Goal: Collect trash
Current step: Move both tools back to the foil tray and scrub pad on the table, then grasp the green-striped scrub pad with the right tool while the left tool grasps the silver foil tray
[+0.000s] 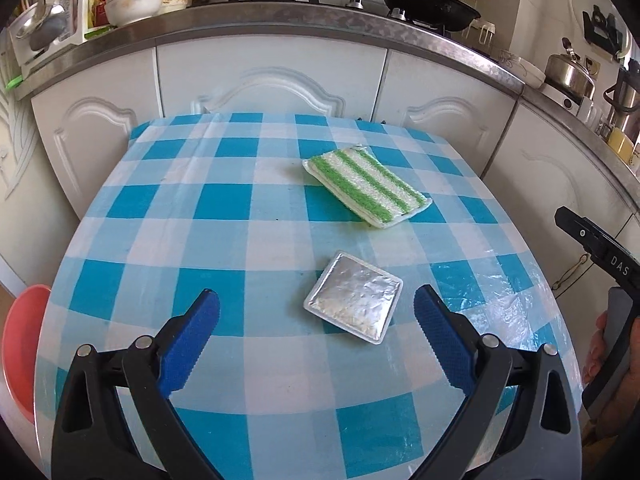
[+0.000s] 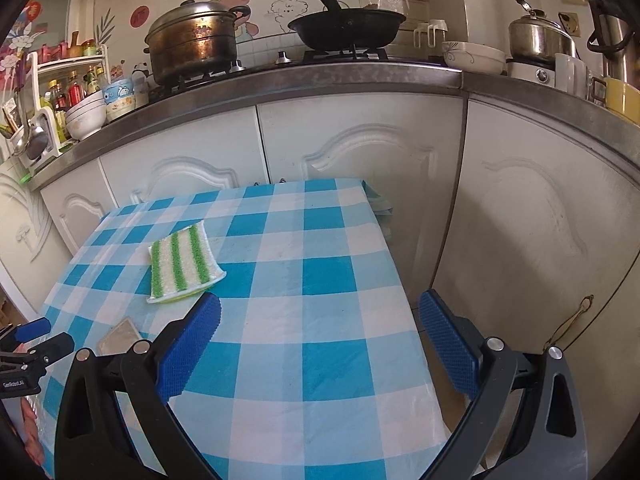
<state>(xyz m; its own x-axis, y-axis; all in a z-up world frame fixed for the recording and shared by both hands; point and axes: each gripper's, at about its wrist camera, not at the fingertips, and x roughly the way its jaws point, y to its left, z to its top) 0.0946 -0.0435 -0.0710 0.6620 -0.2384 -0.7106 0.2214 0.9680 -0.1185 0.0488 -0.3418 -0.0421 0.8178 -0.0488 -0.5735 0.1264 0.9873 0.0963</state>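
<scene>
A square silver foil packet lies flat on the blue-and-white checked tablecloth. My left gripper hovers open just in front of the packet, its blue pads wide on either side and nothing between them. Farther back lies a green-and-white striped sponge. In the right wrist view my right gripper is open and empty over the table's right half. There the sponge sits to its left, and the foil packet shows partly behind the left finger.
A red basin sits low beside the table's left edge. White cabinet doors stand right behind the table, under a counter holding a steamer pot, a black pan, bowls and a kettle. A person's hand shows at far right.
</scene>
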